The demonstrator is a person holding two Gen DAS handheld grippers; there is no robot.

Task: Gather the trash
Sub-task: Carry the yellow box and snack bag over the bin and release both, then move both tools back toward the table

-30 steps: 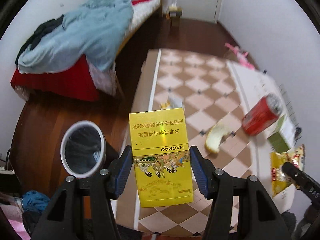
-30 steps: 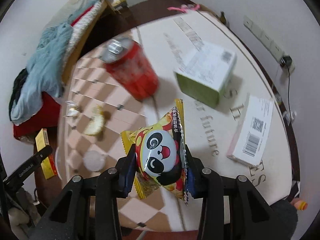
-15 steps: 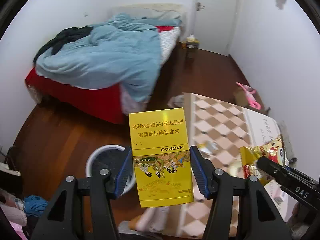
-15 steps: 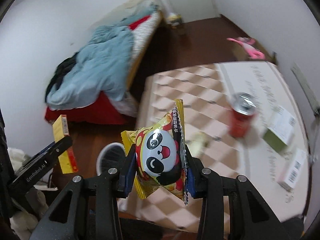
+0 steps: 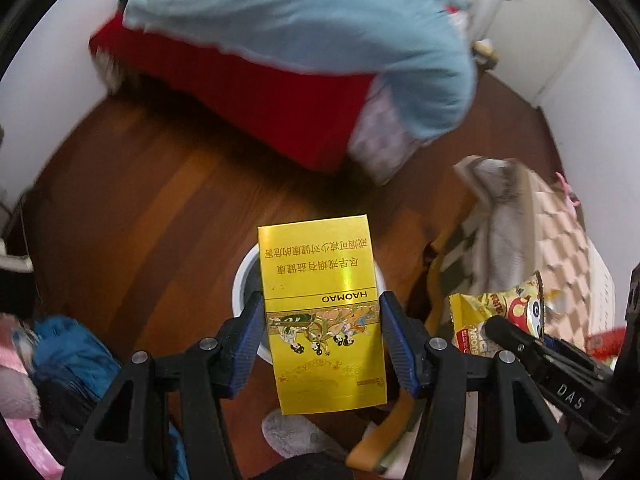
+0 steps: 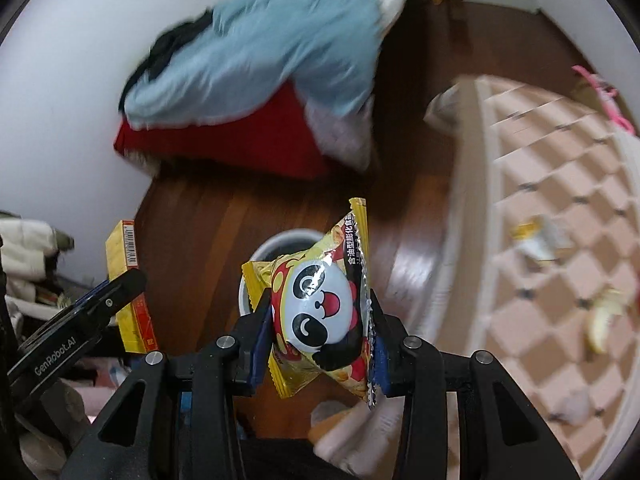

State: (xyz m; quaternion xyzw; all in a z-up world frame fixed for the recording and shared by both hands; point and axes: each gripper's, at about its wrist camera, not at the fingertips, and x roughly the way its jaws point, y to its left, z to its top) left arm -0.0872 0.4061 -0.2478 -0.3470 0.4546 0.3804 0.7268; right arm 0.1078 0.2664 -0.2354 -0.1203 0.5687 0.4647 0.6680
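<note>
Holding one yellow box (image 5: 322, 312), one snack bag (image 6: 320, 312)

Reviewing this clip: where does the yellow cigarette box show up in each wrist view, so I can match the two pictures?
Left wrist: the yellow cigarette box fills bottom centre, clamped in the left gripper.
Right wrist: it sits at the left edge, seen side-on, barcode up.
Shared landmark: the white-rimmed bin on the wooden floor, behind the box in one view and behind the panda snack bag in the other.
</note>
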